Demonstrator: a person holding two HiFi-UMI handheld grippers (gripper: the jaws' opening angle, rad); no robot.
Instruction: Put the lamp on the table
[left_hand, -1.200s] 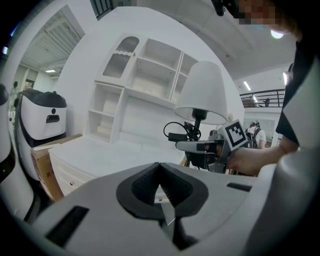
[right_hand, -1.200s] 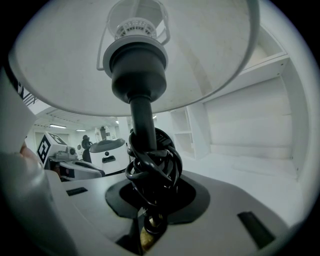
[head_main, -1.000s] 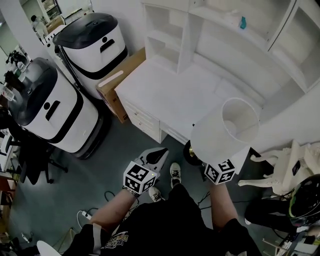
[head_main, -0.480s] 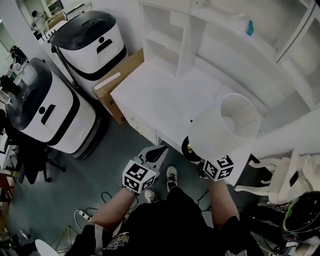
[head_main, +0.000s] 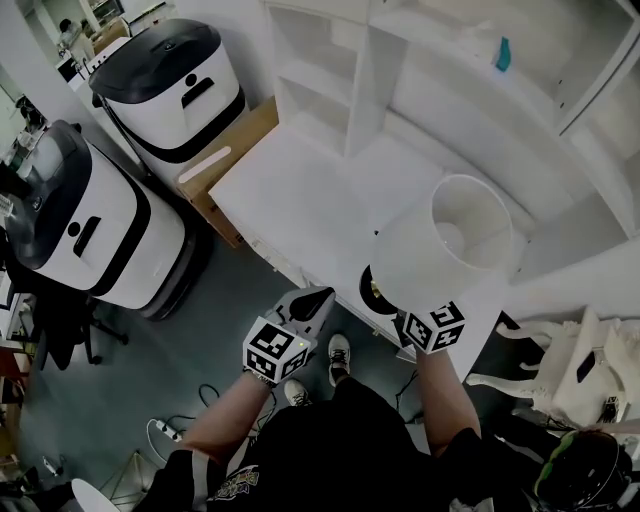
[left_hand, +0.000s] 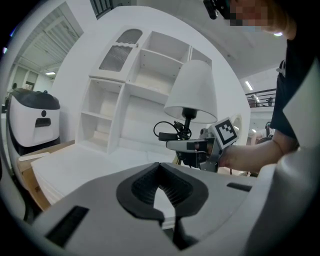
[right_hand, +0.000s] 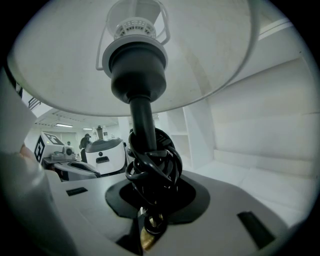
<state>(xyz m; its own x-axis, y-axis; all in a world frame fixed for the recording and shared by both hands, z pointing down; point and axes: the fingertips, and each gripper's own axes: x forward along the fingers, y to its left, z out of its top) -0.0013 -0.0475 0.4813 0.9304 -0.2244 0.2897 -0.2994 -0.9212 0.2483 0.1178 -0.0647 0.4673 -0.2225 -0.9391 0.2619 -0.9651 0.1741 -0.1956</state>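
The lamp has a white shade (head_main: 445, 245), a black stem wound with black cord (right_hand: 142, 120) and a dark round base (head_main: 372, 290). My right gripper (head_main: 408, 318) is shut on the corded stem just below the shade and holds the lamp upright in the air. The base hangs over the front edge of the white table (head_main: 300, 190). In the left gripper view the lamp (left_hand: 192, 92) and the right gripper (left_hand: 192, 146) float above the table top (left_hand: 75, 160). My left gripper (head_main: 312, 302) stays low in front of the table, shut and empty.
A white shelf unit (head_main: 330, 70) stands on the back of the table, with a small teal thing (head_main: 503, 52) on a shelf. A cardboard box (head_main: 225, 155) leans at the table's left end. Two white-and-black machines (head_main: 165, 85) (head_main: 85, 220) stand at left, a white chair (head_main: 560, 370) at right.
The lamp and my right gripper have drifted forward toward the table, so the base now hangs over its front edge. The left gripper has barely moved.
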